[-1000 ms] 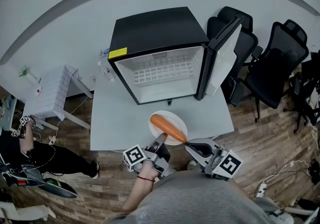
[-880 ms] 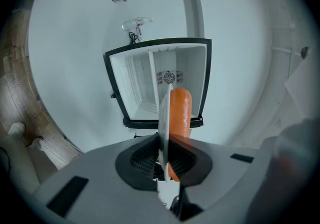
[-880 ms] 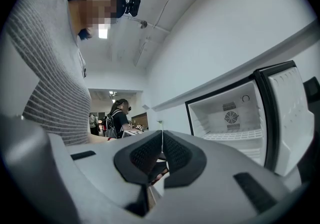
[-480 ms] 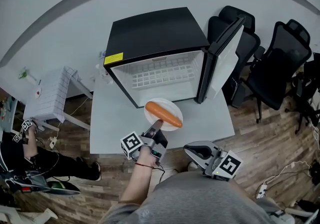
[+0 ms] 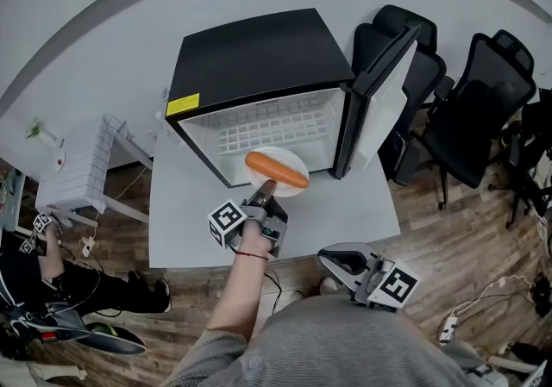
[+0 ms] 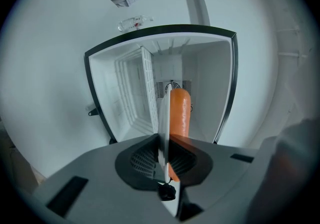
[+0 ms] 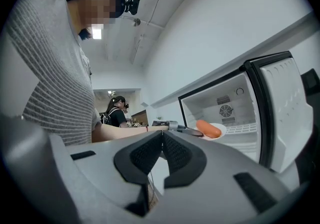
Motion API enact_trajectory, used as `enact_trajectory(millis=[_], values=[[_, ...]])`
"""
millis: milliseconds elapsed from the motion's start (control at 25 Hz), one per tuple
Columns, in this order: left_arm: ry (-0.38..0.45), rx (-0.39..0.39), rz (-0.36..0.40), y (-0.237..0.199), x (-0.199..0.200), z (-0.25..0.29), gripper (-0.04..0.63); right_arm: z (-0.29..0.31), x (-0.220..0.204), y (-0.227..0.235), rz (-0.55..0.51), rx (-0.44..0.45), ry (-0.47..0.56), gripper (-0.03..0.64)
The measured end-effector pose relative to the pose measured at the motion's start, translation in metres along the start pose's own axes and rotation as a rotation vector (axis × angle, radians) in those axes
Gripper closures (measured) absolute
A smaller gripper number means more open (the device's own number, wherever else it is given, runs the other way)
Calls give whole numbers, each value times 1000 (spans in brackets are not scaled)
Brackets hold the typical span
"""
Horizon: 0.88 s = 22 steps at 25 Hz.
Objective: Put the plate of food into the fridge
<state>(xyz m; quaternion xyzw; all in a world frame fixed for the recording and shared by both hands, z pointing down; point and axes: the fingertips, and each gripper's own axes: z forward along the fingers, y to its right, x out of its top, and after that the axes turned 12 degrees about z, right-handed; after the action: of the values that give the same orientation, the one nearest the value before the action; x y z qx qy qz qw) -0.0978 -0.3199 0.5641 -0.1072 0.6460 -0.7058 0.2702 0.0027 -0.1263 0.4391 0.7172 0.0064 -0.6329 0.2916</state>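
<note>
The left gripper [image 5: 266, 190] clamps the thin rim of the round white plate [image 5: 291, 159], which bears a smooth orange sausage [image 5: 276, 169], at the open mouth of the boxy black fridge [image 5: 250, 53]. The right gripper [image 5: 326, 256] is closed, empty.

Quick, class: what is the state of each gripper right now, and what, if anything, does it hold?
Left gripper: closed on the rim of the white plate carrying the orange food.
Right gripper: closed, holding nothing.
</note>
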Motion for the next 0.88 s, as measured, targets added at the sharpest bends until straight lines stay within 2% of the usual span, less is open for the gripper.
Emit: enact_trajectory(millis=[600, 880], values=[[49, 55, -61, -30, 27, 44, 552, -1, -2, 10, 7, -2, -12, 603], [85, 85, -83, -45, 43, 67, 551, -8, -3, 19, 18, -44, -17, 603]])
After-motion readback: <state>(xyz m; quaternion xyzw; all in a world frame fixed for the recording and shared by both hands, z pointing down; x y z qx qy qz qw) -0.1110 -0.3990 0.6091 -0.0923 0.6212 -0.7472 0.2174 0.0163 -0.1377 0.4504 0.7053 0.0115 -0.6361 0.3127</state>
